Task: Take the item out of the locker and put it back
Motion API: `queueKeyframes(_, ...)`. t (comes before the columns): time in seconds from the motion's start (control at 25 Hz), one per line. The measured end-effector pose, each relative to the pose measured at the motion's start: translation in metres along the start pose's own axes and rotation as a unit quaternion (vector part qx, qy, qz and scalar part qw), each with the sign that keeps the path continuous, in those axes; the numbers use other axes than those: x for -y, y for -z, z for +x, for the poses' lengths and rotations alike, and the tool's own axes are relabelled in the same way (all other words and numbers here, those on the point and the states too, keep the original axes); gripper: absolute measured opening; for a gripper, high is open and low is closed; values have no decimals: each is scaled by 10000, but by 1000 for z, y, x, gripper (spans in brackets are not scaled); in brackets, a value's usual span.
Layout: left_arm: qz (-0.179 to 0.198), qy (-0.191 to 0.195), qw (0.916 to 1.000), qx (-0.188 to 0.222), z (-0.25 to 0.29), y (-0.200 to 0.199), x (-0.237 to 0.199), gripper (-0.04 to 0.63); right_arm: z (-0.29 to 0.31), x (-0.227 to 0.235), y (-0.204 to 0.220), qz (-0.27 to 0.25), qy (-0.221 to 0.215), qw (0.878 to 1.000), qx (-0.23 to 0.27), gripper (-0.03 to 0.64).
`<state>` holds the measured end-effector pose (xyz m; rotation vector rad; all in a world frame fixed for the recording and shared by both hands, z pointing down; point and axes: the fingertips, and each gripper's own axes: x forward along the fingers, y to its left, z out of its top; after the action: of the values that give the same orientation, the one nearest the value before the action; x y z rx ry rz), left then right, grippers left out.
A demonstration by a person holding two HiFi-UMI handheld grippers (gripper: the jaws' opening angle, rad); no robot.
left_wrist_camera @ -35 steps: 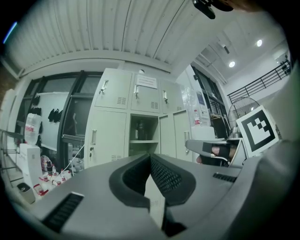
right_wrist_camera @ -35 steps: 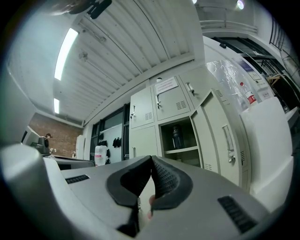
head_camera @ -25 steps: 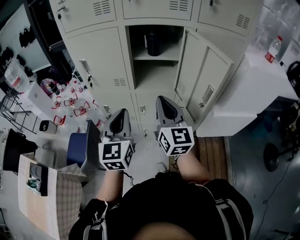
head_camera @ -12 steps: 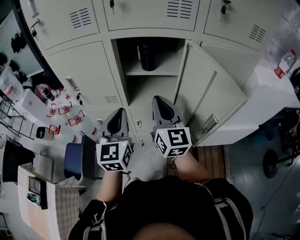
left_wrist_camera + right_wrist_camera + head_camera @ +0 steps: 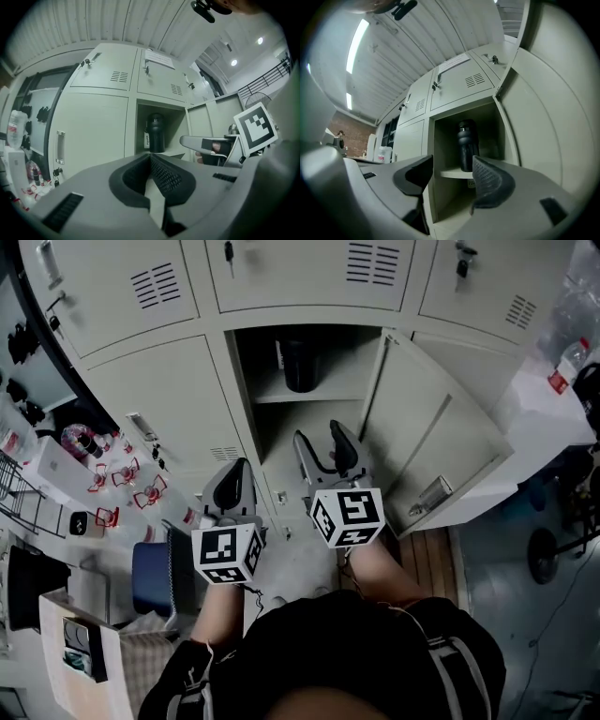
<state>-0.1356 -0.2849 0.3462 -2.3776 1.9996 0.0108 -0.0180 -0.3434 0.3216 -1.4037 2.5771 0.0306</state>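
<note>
- Right claw [image 5: 322, 440]: jaws have just been opening, nothing between them; aimed at the bottle [image 5: 300, 367], presumably spread to straddle it.
- Left claw [image 5: 234, 486]: pressed together, empty, apparently idle.
- Bottle: upright on the shelf [image 5: 323, 396] of the locker [image 5: 246, 418]; door [image 5: 436, 451] swung wide for access.

ribbed ceiling [image 5: 412, 61]; strip light [image 5: 357, 35]; brick wall [image 5: 352, 135] beyond; wooden floor strip [image 5: 427, 557]
</note>
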Motion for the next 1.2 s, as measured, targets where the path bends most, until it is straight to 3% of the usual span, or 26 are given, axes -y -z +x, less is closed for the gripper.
queueKeyframes(0.48, -93, -30, 10000, -12, -11, 7, -24, 14, 66, 8, -5, -382, 473, 9971, -464, 305)
queueKeyframes(1.2, -191, -123, 9997, -75, -16, 17, -50, 14, 171, 58, 20, -257, 1130, 9819, -1501, 416)
